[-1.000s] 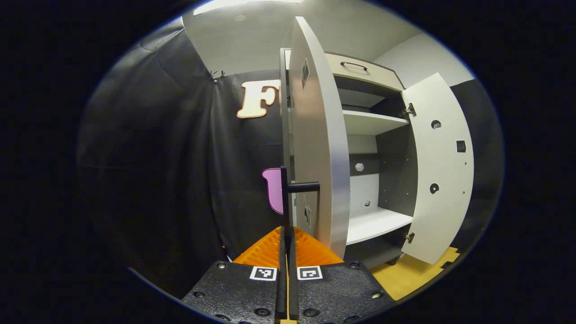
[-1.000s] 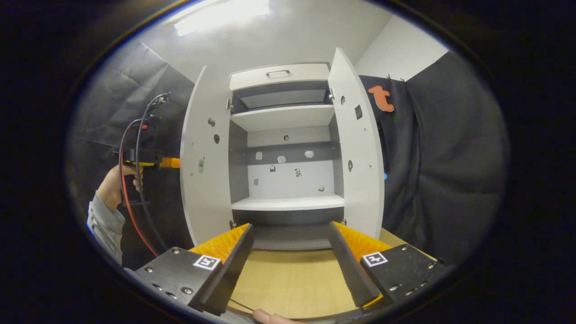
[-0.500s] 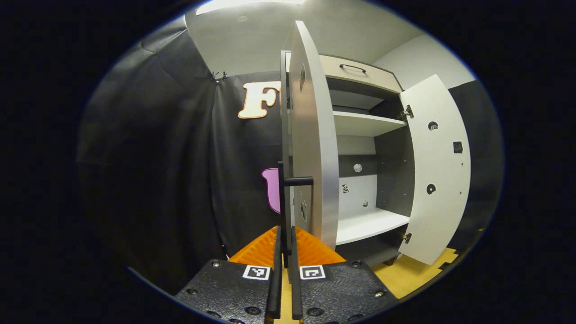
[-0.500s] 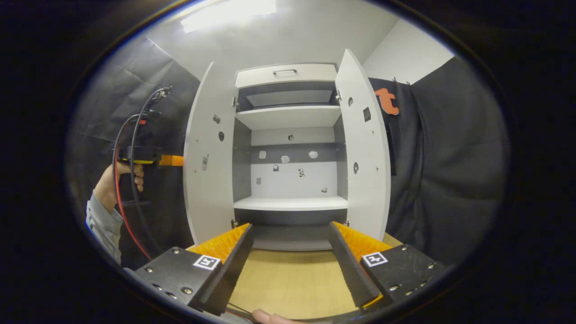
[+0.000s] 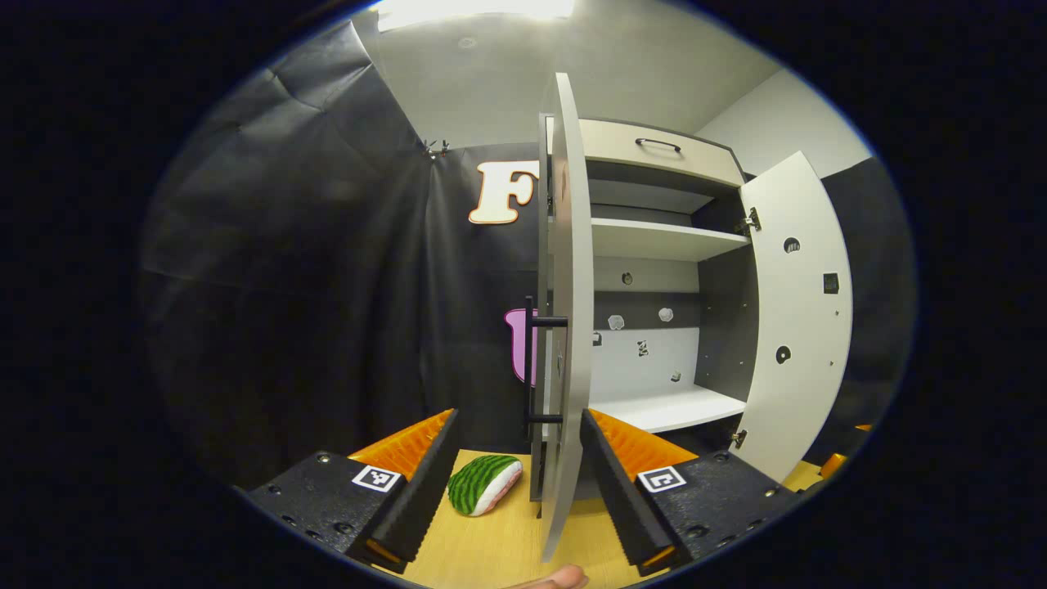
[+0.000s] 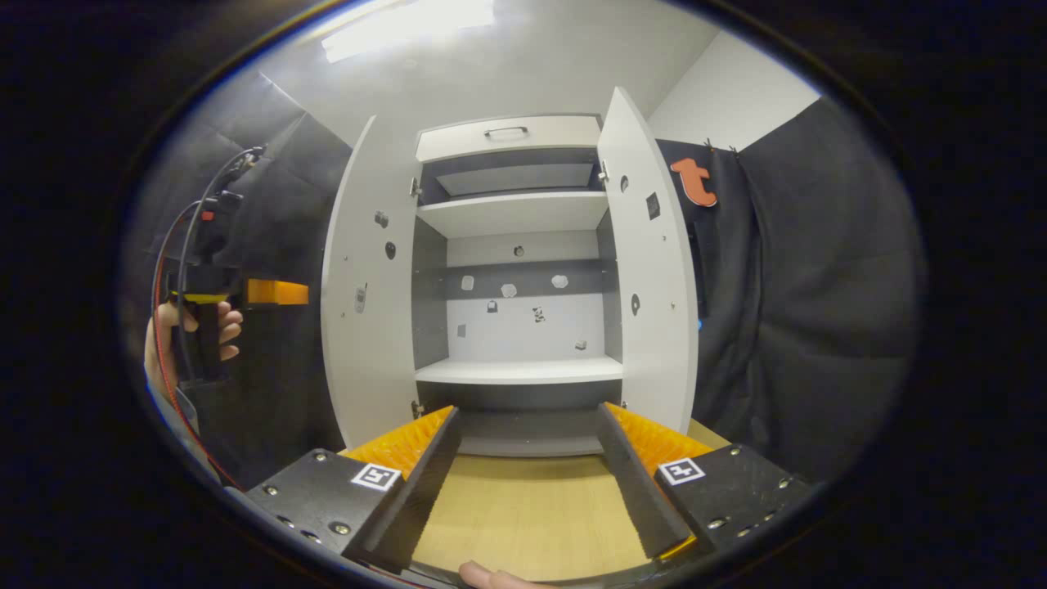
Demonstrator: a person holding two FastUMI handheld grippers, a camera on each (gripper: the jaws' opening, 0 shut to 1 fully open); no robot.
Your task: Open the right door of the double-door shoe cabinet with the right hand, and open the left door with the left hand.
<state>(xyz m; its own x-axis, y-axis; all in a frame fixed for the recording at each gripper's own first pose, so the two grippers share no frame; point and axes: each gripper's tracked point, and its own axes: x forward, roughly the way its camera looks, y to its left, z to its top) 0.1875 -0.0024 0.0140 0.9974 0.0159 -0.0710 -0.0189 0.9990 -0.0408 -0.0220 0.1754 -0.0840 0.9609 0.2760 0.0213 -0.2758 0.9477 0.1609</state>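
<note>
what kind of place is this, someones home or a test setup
Most likely a staged recording booth, not a lived-in home. Black cloth hangs as walls around a lone shoe cabinet with bare shelves, both doors open. A hand holds a cabled claw beside the left door.

Between the swung-out left door point(image 6: 360, 286) and right door point(image 6: 650, 278) the cabinet mouth stands open; the left door's edge and a watermelon-slice toy point(image 5: 484, 484) sit ahead of the left gripper
</note>
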